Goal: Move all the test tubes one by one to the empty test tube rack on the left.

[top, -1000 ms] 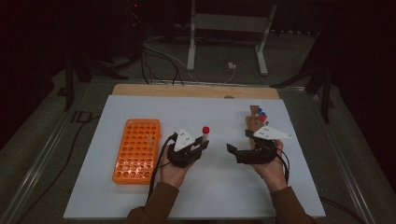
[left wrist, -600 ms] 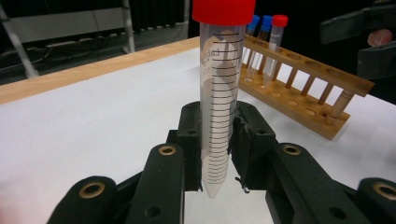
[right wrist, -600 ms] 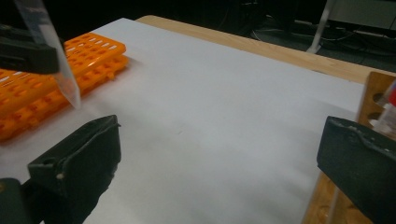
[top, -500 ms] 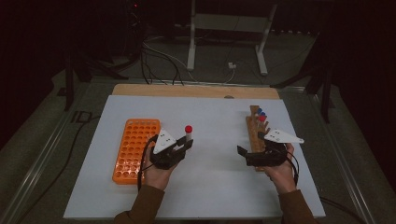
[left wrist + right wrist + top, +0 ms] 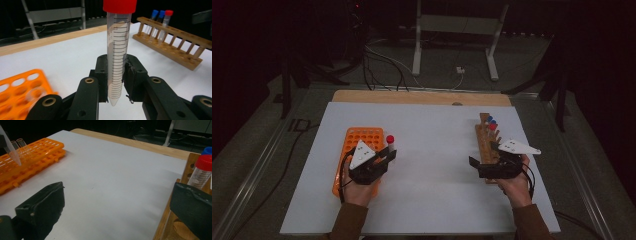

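My left gripper [image 5: 388, 153] is shut on a clear graduated tube with a red cap [image 5: 390, 140], held upright just off the right edge of the orange rack [image 5: 361, 137]. In the left gripper view the tube [image 5: 117, 55] stands between the pads of the left gripper [image 5: 116, 77], its pointed tip above the white surface, with the orange rack [image 5: 17, 87] to the left. My right gripper [image 5: 473, 168] stands open beside the wooden rack [image 5: 485, 139]. In the right gripper view the right gripper [image 5: 117, 190] has its jaws wide apart with nothing between them.
The wooden rack [image 5: 175, 47] holds blue-capped and red-capped tubes [image 5: 491, 123] at its far end; one red-capped tube [image 5: 203, 171] stands close to my right jaw. A white sheet [image 5: 437, 150] covers the table, with a wooden strip [image 5: 422, 97] along its far edge.
My left gripper has carried the red-capped tube leftward, from mid-table to the orange rack's edge. My right gripper has shifted slightly right and nearer the person, staying open.
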The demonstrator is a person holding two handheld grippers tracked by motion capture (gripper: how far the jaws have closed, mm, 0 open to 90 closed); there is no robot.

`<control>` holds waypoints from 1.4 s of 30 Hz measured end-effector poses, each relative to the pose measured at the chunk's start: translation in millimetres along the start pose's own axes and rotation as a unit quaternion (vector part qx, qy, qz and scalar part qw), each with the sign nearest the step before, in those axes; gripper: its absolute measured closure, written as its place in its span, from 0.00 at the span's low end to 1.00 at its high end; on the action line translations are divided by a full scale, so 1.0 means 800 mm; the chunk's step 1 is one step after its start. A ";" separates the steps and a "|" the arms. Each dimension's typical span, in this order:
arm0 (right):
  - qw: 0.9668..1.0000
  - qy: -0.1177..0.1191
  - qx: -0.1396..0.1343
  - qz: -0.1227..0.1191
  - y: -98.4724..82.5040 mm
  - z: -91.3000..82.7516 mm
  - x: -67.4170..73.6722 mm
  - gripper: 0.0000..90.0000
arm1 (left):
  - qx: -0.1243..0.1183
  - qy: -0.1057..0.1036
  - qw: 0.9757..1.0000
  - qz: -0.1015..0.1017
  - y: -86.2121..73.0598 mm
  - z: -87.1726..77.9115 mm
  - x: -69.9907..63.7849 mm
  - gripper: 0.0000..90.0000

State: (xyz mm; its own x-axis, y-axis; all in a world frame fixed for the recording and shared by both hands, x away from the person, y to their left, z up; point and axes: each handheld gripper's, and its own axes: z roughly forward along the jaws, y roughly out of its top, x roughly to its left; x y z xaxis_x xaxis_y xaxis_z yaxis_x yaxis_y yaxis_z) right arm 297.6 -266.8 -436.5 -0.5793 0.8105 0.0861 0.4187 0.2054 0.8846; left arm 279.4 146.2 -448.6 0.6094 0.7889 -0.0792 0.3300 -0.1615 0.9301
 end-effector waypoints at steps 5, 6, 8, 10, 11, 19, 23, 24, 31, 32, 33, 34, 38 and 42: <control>1.000 -0.001 -0.002 0.002 -0.001 -0.001 -0.001 0.00 | -0.001 0.018 1.000 -0.005 -0.006 -0.011 0.013 0.83; 1.000 0.000 -0.002 0.003 -0.001 -0.001 -0.001 0.00 | 0.001 0.023 1.000 -0.004 -0.008 -0.013 0.016 0.83; 1.000 -0.001 -0.004 0.003 -0.001 -0.002 -0.001 0.00 | 0.002 0.028 1.000 -0.005 -0.011 -0.017 0.020 0.83; 1.000 -0.001 -0.006 0.003 -0.001 -0.003 -0.002 0.00 | 0.006 0.037 0.999 -0.003 -0.014 -0.020 0.023 0.83; 1.000 -0.001 -0.006 0.003 -0.001 -0.004 -0.002 0.00 | 0.007 0.042 0.999 -0.001 -0.015 -0.021 0.025 0.83; 1.000 0.000 -0.006 0.003 -0.001 -0.004 -0.002 0.00 | 0.030 0.059 0.998 0.001 -0.028 -0.024 0.033 0.83; 1.000 0.001 -0.007 0.003 -0.001 -0.005 -0.002 0.00 | 0.054 0.066 0.996 0.000 -0.036 -0.024 0.037 0.83; 1.000 0.001 -0.007 0.003 -0.001 -0.005 -0.002 0.00 | 0.060 0.068 0.996 -0.003 -0.038 -0.024 0.037 0.83; 1.000 0.001 -0.008 0.004 -0.001 -0.006 -0.003 0.00 | 0.090 0.067 0.994 -0.010 -0.047 -0.023 0.040 0.82; 1.000 0.002 -0.008 0.004 -0.001 -0.006 -0.003 0.00 | 0.094 0.068 0.993 -0.009 -0.047 -0.022 0.040 0.82; 1.000 0.002 -0.008 0.004 -0.001 -0.006 -0.003 0.00 | 0.097 0.069 0.993 -0.007 -0.047 -0.022 0.039 0.82; 1.000 0.002 -0.008 0.004 -0.001 -0.006 -0.003 0.00 | 0.100 0.069 0.993 -0.005 -0.048 -0.021 0.039 0.82; 1.000 0.004 -0.009 0.003 -0.001 -0.006 -0.002 0.00 | 0.111 0.070 0.991 0.000 -0.049 -0.017 0.037 0.81; 1.000 0.005 -0.009 0.002 -0.001 -0.006 -0.002 0.00 | 0.130 0.074 0.989 0.008 -0.051 -0.013 0.034 0.82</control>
State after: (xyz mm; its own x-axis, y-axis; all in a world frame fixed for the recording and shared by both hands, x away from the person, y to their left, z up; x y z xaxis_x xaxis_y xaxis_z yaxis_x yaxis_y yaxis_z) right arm 295.0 -271.1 -435.1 -0.5837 0.8064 0.0946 0.4092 0.1916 0.8921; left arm 274.6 180.5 -484.7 0.5109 0.8596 0.0066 0.5068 -0.3074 0.8053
